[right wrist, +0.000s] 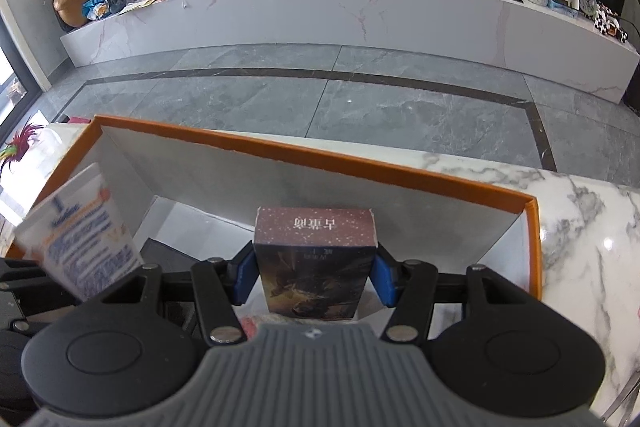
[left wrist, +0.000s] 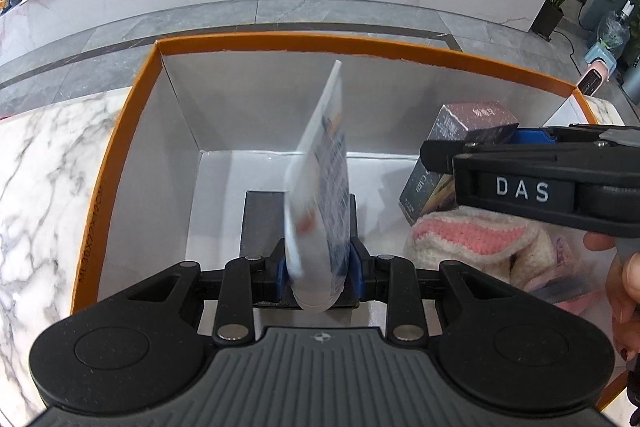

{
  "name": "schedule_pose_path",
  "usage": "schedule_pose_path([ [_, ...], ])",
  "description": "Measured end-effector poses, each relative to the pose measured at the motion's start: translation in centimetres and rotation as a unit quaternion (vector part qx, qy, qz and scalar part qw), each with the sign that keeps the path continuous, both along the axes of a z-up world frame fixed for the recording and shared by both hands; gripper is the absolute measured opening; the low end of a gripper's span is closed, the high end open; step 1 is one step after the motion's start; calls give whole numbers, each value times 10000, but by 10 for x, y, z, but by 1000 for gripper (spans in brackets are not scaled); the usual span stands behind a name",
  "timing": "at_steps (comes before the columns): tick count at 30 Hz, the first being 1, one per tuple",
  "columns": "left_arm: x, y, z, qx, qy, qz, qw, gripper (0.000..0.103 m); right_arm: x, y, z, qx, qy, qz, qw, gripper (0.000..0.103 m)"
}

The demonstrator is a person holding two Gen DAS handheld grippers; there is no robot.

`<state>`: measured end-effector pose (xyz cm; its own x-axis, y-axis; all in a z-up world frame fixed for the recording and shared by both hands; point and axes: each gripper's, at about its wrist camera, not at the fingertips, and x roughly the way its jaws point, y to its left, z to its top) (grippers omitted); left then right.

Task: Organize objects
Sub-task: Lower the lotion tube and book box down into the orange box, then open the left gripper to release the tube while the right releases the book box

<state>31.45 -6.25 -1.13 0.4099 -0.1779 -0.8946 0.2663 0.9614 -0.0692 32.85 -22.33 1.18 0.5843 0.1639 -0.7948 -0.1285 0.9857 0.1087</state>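
the orange-rimmed box (left wrist: 120, 131) is taken as landmark; it is seen standing on a marbled table (left wrist: 44, 163), which shows to the left of the box in the left wrist view.

inside the box, toward its left half, a dark flat slab (left wrist: 260, 223) is noted on the white floor. directly above that slab the white tube (left wrist: 320, 195) is held by the left gripper (left wrist: 319, 269), the blue pads closed narrow on its rounded lower end, the flat crimped end pointing up and toward the box's far wall. the tube is blurred, so the print cannot be read.

further right inside the box, a pink and cream knitted item (left wrist: 476, 239) is seen lying on the floor near the right wall. above it the dark carton (right wrist: 315, 263) is held by the right gripper (right wrist: 315, 277), the jaws closed on its two side faces; whether its base touches the box floor cannot be told. in the right wrist view the carton is seen just short of the box's far wall.

step in hand, as judged: both items are being placed into the box at once, and neither is yet released.

next move, as judged: each item is to be lowered until supported, the tube laid down clear of the carton, then the jaws opened and lifted straight out. care is called for so that the two grippers, close together above the box, are not knocked.
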Motion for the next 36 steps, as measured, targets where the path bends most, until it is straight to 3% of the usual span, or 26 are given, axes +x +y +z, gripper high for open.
schedule_pose_path([
  [4, -3, 2, 6, -33, 30, -80, 10000, 33, 1, -1, 2, 2, 42, 33, 10000, 59],
  [8, 0, 18, 13, -1120, 406, -77, 9929, 32, 0, 2, 3, -66, 61, 133, 9999, 59],
  [10, 3, 20, 7, -1389, 624, -39, 9883, 32, 0, 2, 3, -64, 73, 139, 9999, 59],
  [12, 3, 17, 0, -1127, 705, -1, 9911, 33, -1, 1, 3, -49, 80, 132, 9999, 59],
  [17, 2, 14, 3, -880, 569, 70, 9945, 33, -1, 2, 2, -54, 88, 165, 9998, 59],
  [31, -4, 11, 7, -696, 436, 58, 9966, 33, 11, 1, 0, -45, 247, 92, 9996, 59],
  [36, -5, 10, 7, -667, 417, 39, 9969, 33, 16, 16, 1, -355, 353, 394, 9980, 59],
])
